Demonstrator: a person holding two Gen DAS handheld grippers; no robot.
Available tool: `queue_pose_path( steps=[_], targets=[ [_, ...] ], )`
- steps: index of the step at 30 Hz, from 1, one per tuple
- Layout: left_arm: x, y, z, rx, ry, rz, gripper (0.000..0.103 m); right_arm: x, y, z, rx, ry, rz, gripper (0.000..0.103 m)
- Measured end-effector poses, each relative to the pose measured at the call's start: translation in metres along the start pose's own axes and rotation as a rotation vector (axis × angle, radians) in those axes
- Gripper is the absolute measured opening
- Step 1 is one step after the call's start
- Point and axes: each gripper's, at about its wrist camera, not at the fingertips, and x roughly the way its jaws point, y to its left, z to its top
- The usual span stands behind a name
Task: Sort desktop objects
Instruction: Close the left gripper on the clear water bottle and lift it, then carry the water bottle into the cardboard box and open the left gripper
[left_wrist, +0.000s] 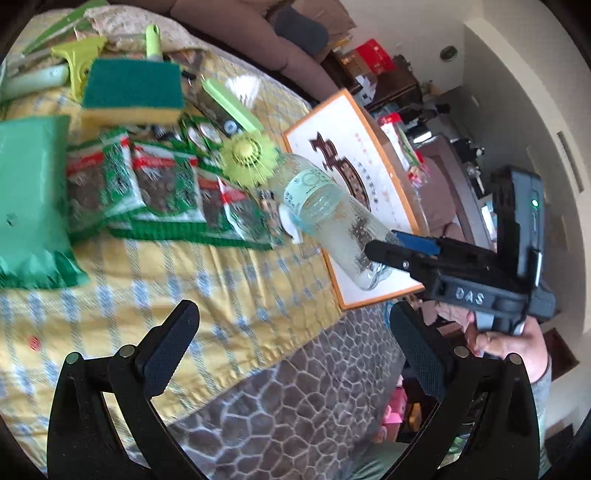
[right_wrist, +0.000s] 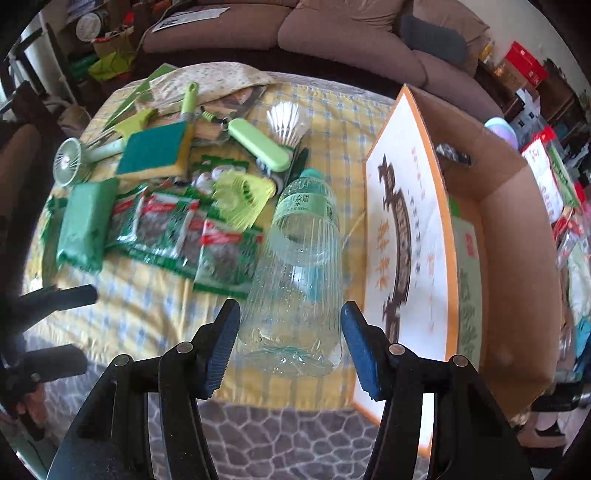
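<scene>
Your right gripper (right_wrist: 288, 347) clamps the clear water bottle (right_wrist: 299, 266) at its base, long axis running far-left toward the clutter, carton (right_wrist: 517, 236) just right; left gripper (left_wrist: 291, 354) open, empty.

A desk (right_wrist: 155, 306) is covered with a yellow and blue checked cloth (right_wrist: 122, 295), and a grey stone-pattern cloth (right_wrist: 280, 435) is seen at its near edge. Green snack packets (right_wrist: 177, 236), a green pack (right_wrist: 86, 225), a sponge (right_wrist: 155, 151), a white shuttlecock (right_wrist: 286, 123), a yellow-green shuttlecock (right_wrist: 240, 197) and a small fan (right_wrist: 72, 164) are laid on it. A cardboard box (right_wrist: 517, 236) is set at its right side.
</scene>
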Motion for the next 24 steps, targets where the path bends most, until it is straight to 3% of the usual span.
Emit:
queue_pose_path(
  steps=[5, 11, 13, 15, 24],
  targets=[
    [0.039, 0.003, -0.036, -0.137, 0.062, -0.072, 0.103, -0.005, 0.003, -0.080, 0.113, -0.003, 0.195, 0.058],
    [0.069, 0.013, -0.059, -0.221, 0.103, -0.040, 0.099, 0.010, 0.026, -0.143, 0.131, 0.022, 0.324, 0.058],
    [0.071, 0.012, -0.061, -0.214, 0.098, -0.018, 0.088, 0.012, 0.032, -0.152, 0.109, 0.012, 0.331, 0.058],
    [0.074, 0.009, -0.060, -0.220, 0.109, -0.030, 0.061, 0.013, 0.037, -0.153, 0.091, -0.002, 0.334, 0.058],
    [0.045, -0.025, -0.047, -0.173, 0.054, -0.021, 0.061, -0.018, 0.041, -0.146, 0.001, -0.084, 0.321, 0.057]
  ],
)
